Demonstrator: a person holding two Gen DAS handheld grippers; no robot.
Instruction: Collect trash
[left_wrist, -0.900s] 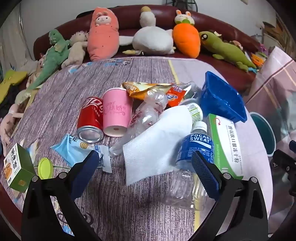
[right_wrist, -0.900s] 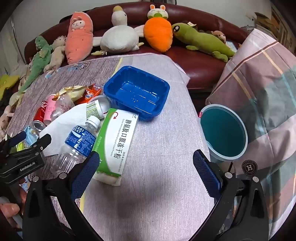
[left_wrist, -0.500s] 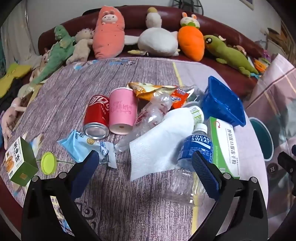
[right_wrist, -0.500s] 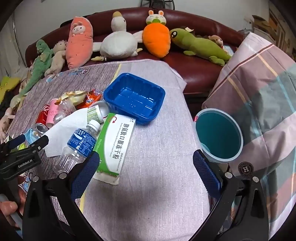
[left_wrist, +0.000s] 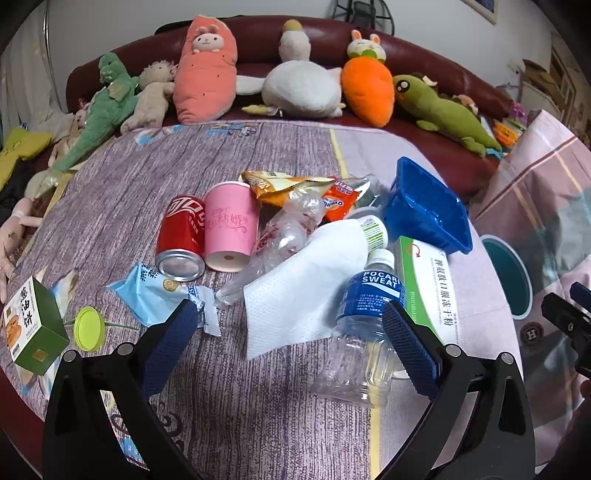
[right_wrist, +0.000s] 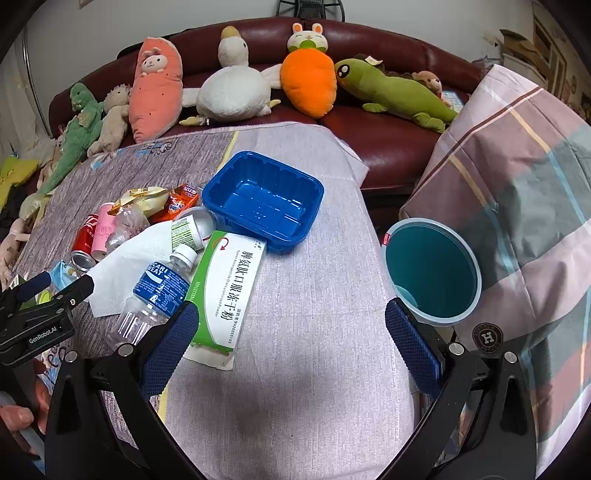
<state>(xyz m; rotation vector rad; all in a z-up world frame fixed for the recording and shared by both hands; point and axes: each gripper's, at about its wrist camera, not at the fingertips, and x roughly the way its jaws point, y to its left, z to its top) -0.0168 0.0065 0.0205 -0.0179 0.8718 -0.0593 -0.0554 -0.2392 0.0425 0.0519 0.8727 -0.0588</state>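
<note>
Both the left tongs (left_wrist: 290, 332) and the right tongs (right_wrist: 291, 328) are hovering released over the counter (right_wrist: 314, 332), gripping nothing. The trash is lying in a heap at the left, with the Pocari bottle (left_wrist: 365, 306) nearest, and the teal bin (right_wrist: 432, 269) is standing off the right edge. The left tongs are probably best lowering squarely over the bottle's labelled middle (its clear base looks slippery), pads either side, before clenching.

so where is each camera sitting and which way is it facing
Left wrist: on the left hand-held gripper, angled down at the trash pile around the Pocari Sweat bottle; its open fingers show.
Right wrist: on the right hand-held gripper, angled down at the table's right part and teal bin; its open fingers and a hand show.
Shared: bottle, blue tray, green-white box, plush toys.
</note>
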